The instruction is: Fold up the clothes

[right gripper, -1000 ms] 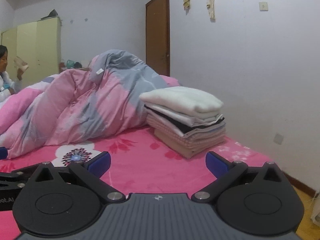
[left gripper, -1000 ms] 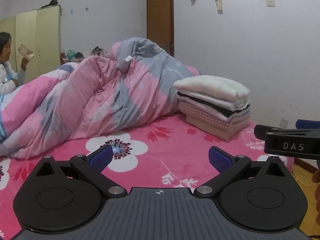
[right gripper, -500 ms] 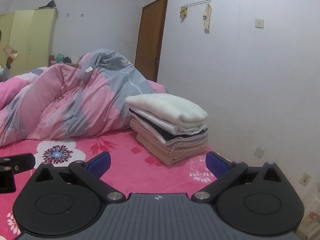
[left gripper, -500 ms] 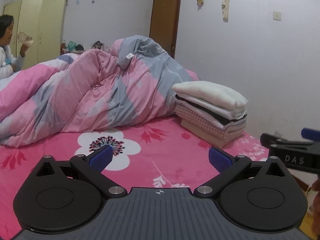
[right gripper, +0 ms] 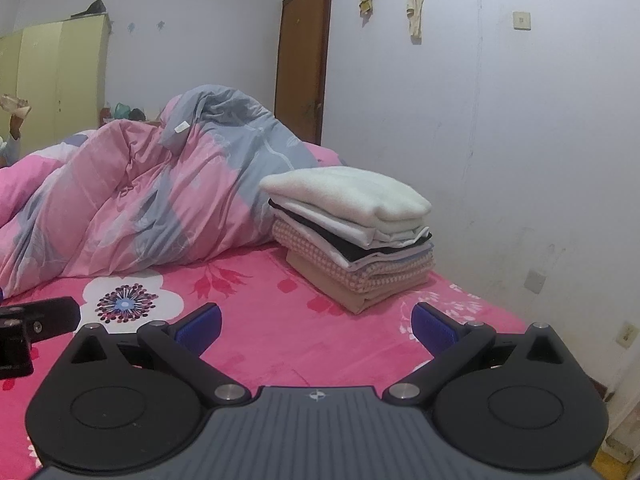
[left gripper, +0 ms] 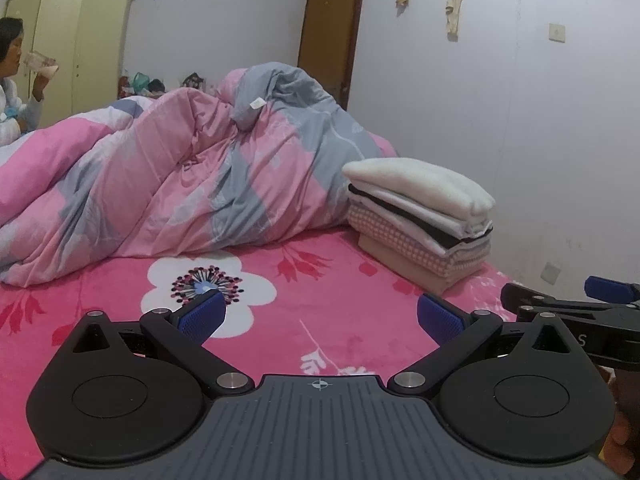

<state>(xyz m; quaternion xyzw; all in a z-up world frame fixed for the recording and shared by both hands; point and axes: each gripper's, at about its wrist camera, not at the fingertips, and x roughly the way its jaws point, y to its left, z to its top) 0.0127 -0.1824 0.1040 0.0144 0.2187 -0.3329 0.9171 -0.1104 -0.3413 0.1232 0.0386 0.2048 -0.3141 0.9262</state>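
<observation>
Left wrist view: my left gripper has its jaws spread wide, holding nothing, above the pink flowered bed.
Right wrist view: my right gripper is likewise wide apart and empty; its body shows at the right edge of the left view.
Clothes: a neat stack of folded clothes sits on the bed just beside the wall, touching the rumpled quilt behind it.
Change: over the last second both views have drifted, so the stack has slid a little and the person drinking at far left is nearer the frame edge; the stack itself has not shifted.
Meaning: I judge the folding done or between garments, since no loose garment lies within reach.
</observation>
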